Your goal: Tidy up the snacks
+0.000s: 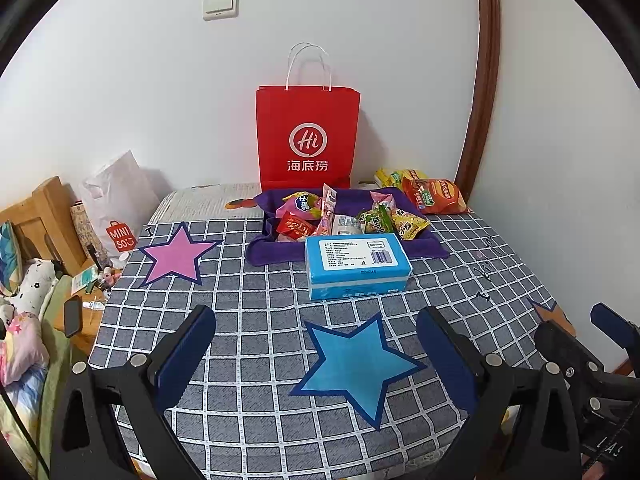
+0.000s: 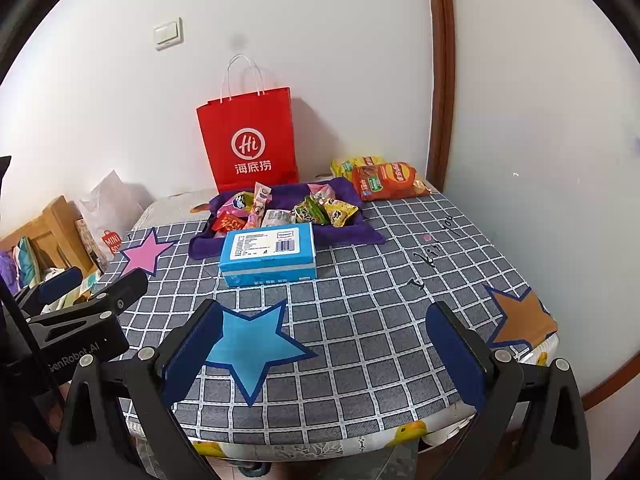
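Note:
A purple cloth tray (image 1: 272,252) (image 2: 360,232) at the back of the checked table holds several small snack packets (image 1: 376,220) (image 2: 316,210). A blue tissue box (image 1: 356,266) (image 2: 268,256) lies just in front of it. An orange chip bag (image 1: 436,196) (image 2: 384,180) and a yellow packet (image 1: 394,178) (image 2: 352,164) lie to the tray's right by the wall. A red paper bag (image 1: 308,136) (image 2: 250,140) stands upright behind the tray. My left gripper (image 1: 316,356) hangs open above the blue star (image 1: 356,364), holding nothing. My right gripper (image 2: 324,356) is open too, over the near table edge.
The checked tablecloth (image 1: 248,300) carries a pink star (image 1: 176,254) (image 2: 144,252), a blue star (image 2: 250,340) and an orange star (image 2: 520,316). A white Miniso bag (image 1: 116,208), a wooden chair (image 1: 44,220) and bedding stand left of the table. Walls close off the back and right.

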A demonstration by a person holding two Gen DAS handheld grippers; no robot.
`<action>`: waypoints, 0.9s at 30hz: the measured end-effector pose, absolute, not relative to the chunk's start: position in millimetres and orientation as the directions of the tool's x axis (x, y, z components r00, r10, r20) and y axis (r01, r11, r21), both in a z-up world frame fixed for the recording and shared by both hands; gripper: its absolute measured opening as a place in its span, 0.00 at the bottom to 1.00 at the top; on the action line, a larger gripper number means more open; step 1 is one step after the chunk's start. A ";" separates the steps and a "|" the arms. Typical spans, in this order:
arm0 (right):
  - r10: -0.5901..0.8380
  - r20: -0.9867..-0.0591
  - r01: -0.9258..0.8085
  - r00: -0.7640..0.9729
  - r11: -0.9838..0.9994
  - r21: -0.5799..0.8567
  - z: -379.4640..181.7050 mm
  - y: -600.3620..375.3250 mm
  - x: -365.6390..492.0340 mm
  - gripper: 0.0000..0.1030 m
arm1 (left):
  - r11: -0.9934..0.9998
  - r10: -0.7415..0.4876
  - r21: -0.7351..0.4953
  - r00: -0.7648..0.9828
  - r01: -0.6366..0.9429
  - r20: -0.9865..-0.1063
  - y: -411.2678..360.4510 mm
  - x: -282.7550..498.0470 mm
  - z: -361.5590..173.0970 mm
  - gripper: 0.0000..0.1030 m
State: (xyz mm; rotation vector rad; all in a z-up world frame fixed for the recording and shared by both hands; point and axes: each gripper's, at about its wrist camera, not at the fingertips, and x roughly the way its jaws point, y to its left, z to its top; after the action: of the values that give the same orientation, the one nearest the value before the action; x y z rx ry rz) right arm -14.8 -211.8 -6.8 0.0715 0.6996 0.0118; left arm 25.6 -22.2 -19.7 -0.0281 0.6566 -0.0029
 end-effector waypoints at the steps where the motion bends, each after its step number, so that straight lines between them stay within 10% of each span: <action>1: 0.036 -0.643 0.012 0.765 0.998 0.069 -6.8 -212.1 -14.4 0.97 | 1.000 -0.013 -0.029 0.792 -0.006 -0.611 -22.4 25.5 -19.6 0.99; 27: 0.033 -0.640 0.017 0.768 0.997 0.072 -3.8 -212.8 -13.4 0.97 | 0.999 -0.015 -0.032 0.790 -0.007 -0.613 -17.7 26.7 -21.8 0.99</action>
State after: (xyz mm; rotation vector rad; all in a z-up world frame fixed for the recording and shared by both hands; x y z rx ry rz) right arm -13.4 -212.8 -3.8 0.0756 0.6951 0.0086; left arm 26.7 -17.7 -21.8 -0.0333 0.6600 -0.0044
